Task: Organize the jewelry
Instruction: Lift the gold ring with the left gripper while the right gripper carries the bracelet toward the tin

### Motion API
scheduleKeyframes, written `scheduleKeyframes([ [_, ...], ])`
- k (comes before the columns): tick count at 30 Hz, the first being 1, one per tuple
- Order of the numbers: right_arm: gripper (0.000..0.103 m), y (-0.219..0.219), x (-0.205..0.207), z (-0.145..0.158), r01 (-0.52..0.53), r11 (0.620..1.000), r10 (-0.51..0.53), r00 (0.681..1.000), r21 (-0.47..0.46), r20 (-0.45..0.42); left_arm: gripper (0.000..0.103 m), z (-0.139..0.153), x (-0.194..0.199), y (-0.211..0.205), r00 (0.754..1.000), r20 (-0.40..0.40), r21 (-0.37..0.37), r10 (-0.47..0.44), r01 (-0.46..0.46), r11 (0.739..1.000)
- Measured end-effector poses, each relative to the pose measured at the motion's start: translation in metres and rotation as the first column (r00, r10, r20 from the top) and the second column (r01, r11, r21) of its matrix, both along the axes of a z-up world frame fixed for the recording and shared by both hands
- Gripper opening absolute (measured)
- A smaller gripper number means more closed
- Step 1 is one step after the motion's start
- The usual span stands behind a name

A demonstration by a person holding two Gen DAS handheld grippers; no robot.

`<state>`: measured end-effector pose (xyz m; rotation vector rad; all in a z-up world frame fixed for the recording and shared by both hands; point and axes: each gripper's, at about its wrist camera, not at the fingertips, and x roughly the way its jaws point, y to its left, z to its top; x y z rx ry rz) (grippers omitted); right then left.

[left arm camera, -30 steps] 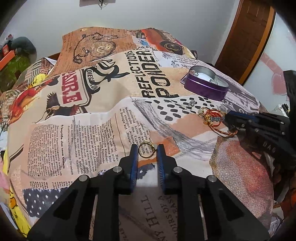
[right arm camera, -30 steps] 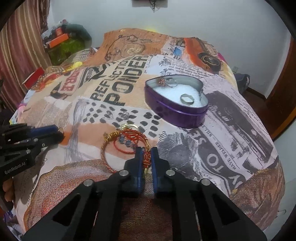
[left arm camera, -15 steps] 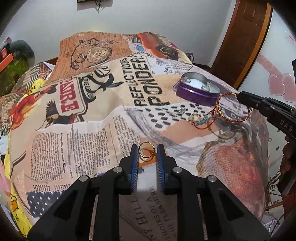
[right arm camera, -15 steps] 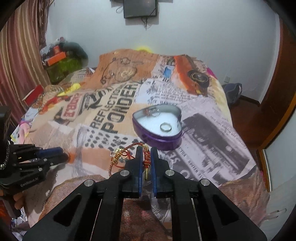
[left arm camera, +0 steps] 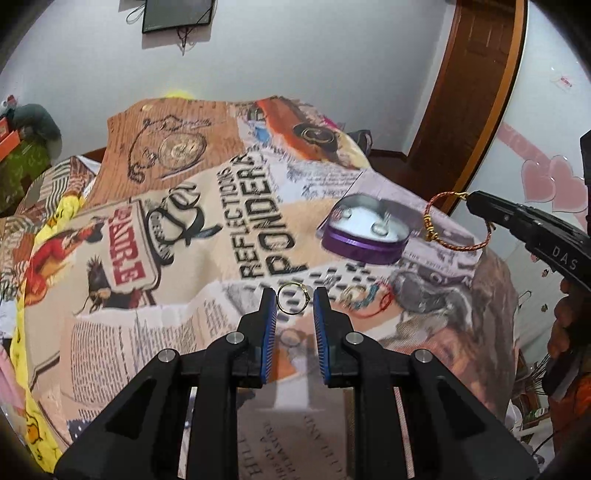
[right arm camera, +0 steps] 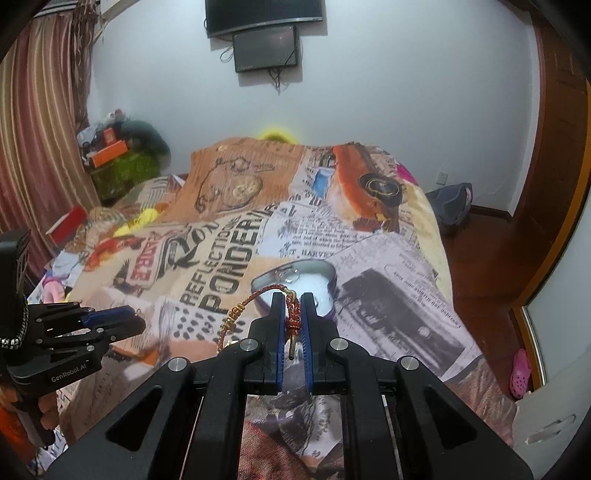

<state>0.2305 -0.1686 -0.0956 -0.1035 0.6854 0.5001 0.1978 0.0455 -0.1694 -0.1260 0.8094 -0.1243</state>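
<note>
"GenRobot.AI" is showing in white on the left gripper (right arm camera: 110, 321) in the right wrist view, and "DAS" is reading on the right gripper (left arm camera: 476, 201) in the left wrist view. The bedspread (left arm camera: 207, 236) is carrying big print: "REFLECTIONS", "PONDER", a red stamp ending "ADRE", and "HILL" near the bottom edge.

The left gripper (left arm camera: 294, 301) is pinching a thin gold ring (left arm camera: 293, 298) between its blue pads, the ring standing upright off the cloth. The right gripper (right arm camera: 294, 312) is pressed tight on the knotted end of a red-and-gold cord bracelet (right arm camera: 258, 299), whose loop is hanging free to the left of the fingers.

Compared with a second ago, both grippers are now riding higher: the bracelet, then lying on the bedspread with the other pieces, is now dangling in the air over the far side of the tin (left arm camera: 364, 232), and the ring is also clear of the cloth. A blue-and-red beaded piece (left arm camera: 364, 297) is staying behind on the bedspread.

The heart-shaped purple tin is sitting open on the bed with two rings inside. Behind it are a white wall, two dark screens (right arm camera: 264, 35), a striped curtain (right arm camera: 40, 122) and a wooden door frame (left arm camera: 476, 92).
</note>
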Motion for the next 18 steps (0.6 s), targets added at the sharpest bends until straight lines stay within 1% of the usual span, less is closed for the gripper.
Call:
scheduleKeyframes([
  [9, 0.007, -0.009, 0.012, 0.004, 0.031, 0.999, -0.031, 0.999, 0.024, 0.014, 0.019, 0.017, 0.02, -0.016, 0.998, 0.047, 0.005, -0.04, 0.04, 0.999],
  [18, 0.007, -0.014, 0.03, -0.003, 0.043, 0.998, -0.043, 0.999, 0.051, -0.002, 0.019, 0.018, 0.044, -0.03, 0.996, 0.057, 0.004, -0.072, 0.072, 0.997],
])
